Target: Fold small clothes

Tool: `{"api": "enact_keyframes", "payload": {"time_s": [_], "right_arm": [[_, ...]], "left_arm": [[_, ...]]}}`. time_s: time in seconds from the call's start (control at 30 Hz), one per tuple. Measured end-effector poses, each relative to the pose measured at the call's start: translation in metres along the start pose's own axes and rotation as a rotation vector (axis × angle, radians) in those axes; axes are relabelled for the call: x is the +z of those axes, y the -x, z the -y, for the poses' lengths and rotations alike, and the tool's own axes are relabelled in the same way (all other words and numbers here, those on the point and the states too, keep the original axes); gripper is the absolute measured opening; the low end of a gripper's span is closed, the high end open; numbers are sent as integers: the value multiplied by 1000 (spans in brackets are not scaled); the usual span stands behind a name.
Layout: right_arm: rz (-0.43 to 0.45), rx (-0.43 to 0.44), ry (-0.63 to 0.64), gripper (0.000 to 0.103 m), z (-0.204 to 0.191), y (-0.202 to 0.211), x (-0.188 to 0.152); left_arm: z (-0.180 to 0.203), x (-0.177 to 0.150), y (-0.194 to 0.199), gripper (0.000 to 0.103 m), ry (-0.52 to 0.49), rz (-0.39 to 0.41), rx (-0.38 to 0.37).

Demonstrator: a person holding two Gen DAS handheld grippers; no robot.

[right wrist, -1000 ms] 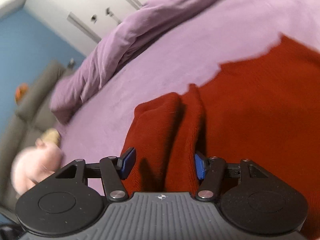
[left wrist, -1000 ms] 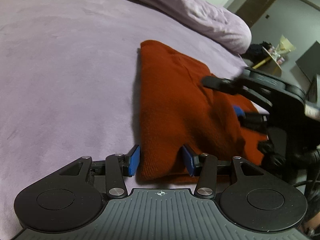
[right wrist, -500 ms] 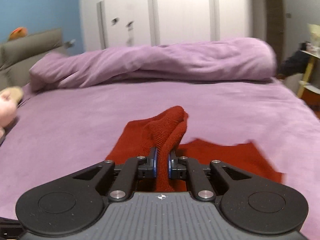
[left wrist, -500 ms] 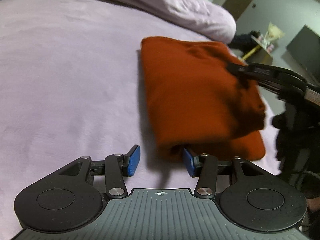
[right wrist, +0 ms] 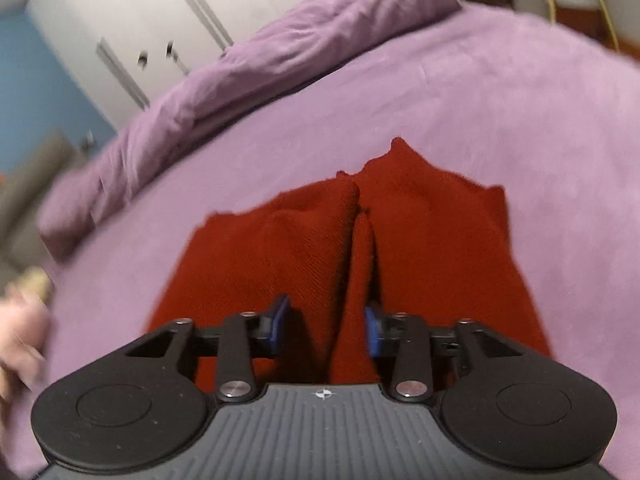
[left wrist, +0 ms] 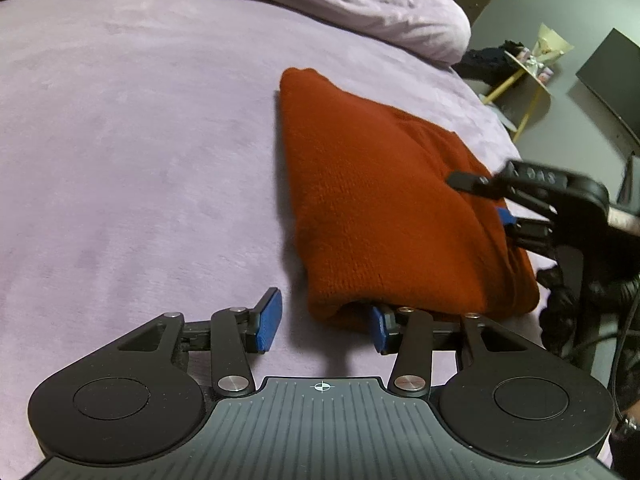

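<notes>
My left gripper sits with jaws parted, gripping nothing, at the near corner of the folded red knit garment lying near the bed's right edge. My right gripper has just opened, a loose ridge of knit between its pads.

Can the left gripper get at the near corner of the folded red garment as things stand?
Probably yes. The left gripper is open, and the red garment's near corner already lies just beyond its fingertips on the purple bedspread, with nothing between. The right gripper works the far side.
</notes>
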State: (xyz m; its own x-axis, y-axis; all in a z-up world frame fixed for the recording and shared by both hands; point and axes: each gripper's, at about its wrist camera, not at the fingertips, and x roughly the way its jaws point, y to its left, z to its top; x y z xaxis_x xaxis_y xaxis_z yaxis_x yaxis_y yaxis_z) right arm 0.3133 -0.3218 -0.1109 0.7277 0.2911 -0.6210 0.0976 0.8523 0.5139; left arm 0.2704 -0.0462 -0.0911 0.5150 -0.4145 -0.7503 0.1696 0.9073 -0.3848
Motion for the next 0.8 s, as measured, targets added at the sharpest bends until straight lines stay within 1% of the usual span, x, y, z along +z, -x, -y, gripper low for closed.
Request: {"api": "enact_keyframes", "payload": {"time_s": [0.03,0.07,0.1,0.13,0.2,0.23,0.27,0.3,0.37,0.4,0.43,0.47,0.53,0.57,0.6,0.63,0.67,0.7,0.73,0.8], "right_arm": [[-7,10,-12,41,0,-4,0],[-11,9,13,38,-3,-7,1],[-4,-16,80,18,-12,-10,0],[10,-60,170,10,-25,-14,-5],[31,-135,347,9,-46,-15,-11],[53,-178,431,9,-55,-9,-12],[91,-201,482,9,-60,-2,-13],[137,-219,507,9,-61,8,-11],[202,-276,536,9,-60,20,-9],[225,-323,567,9,-57,21,-10],[222,-367,579,9,-52,17,-9],[211,-391,571,10,-45,11,-9],[154,-443,567,12,-27,-7,-11],[145,-459,552,15,-19,-9,-13],[157,-452,515,23,-13,-2,-13],[172,-428,464,26,-10,9,-11],[187,-395,393,31,-4,26,-9],[202,-356,315,32,3,45,-11],[217,-306,245,33,10,62,-14],[229,-196,109,39,32,94,-32]], "left_arm": [[2,0,-2,49,0,-5,5],[7,1,-3,51,-4,-7,12],[10,0,-4,52,-13,-9,20],[13,1,-5,52,-26,-9,36],[21,2,-5,53,-53,-4,70],[23,2,-4,53,-60,1,75],[25,2,-3,54,-65,8,80],[25,2,-3,55,-67,14,80],[27,1,-4,58,-68,12,72],[28,1,-7,59,-62,5,74],[31,1,-10,59,-55,-5,73],[34,0,-12,58,-56,-9,71],[41,-2,-17,57,-82,-4,85],[42,-2,-17,57,-92,-4,94],[41,-2,-16,57,-95,-1,94],[38,-2,-15,57,-90,1,91],[37,-2,-15,58,-79,1,92],[34,-1,-15,58,-61,-3,86],[32,-1,-15,58,-42,-5,81],[37,-1,-18,58,-36,-1,89]]}}
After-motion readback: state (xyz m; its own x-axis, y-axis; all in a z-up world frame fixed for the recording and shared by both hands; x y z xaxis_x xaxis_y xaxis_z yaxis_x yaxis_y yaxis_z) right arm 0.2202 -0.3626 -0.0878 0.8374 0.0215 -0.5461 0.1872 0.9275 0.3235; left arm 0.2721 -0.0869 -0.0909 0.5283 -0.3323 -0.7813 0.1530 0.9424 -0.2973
